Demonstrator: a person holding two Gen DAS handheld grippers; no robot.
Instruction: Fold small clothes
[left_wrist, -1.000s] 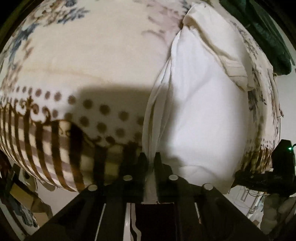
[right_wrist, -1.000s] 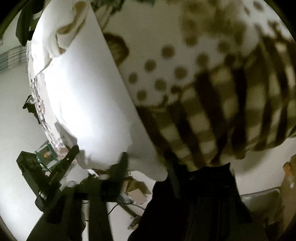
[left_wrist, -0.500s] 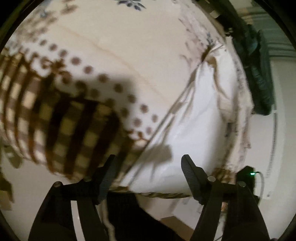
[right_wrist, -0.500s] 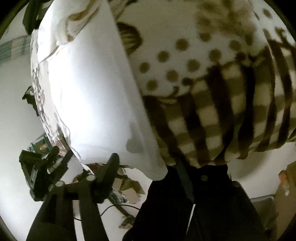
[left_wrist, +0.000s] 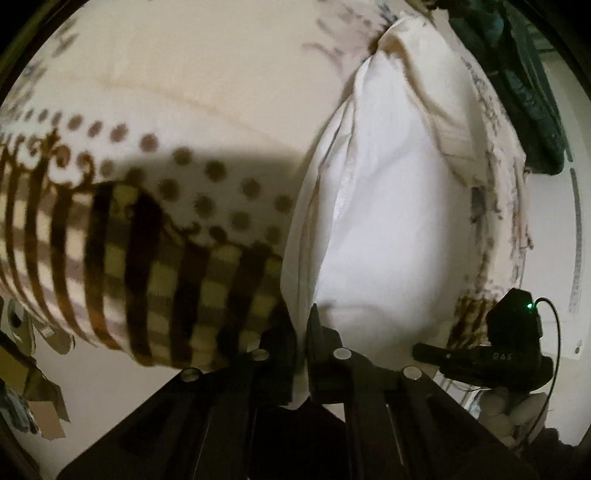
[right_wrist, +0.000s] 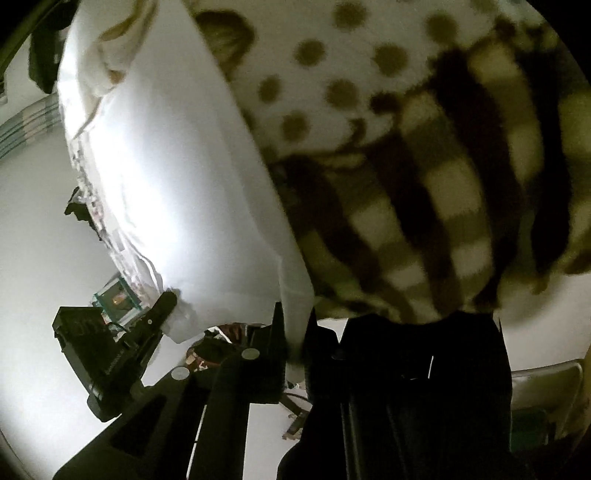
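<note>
A white garment (left_wrist: 388, 221) lies lengthwise on a table covered with a patterned cloth (left_wrist: 184, 92). My left gripper (left_wrist: 302, 325) is shut on the garment's near left edge at the table's front. In the right wrist view the same white garment (right_wrist: 177, 177) stretches away to the upper left, and my right gripper (right_wrist: 295, 325) is shut on its near corner. The other gripper shows as a black body at the right of the left wrist view (left_wrist: 509, 350) and at the left of the right wrist view (right_wrist: 107, 347).
The cloth has brown dots, brown and yellow checks (left_wrist: 166, 288) and faint flowers. A dark green garment (left_wrist: 528, 92) lies at the table's far right. Cardboard scraps (left_wrist: 33, 398) lie on the floor at the lower left. Cables lie on the floor below the right gripper.
Half a second ago both grippers were open near the garment's front edge. Now both have closed on the white garment's near edge, and the left view has swung back toward it.
</note>
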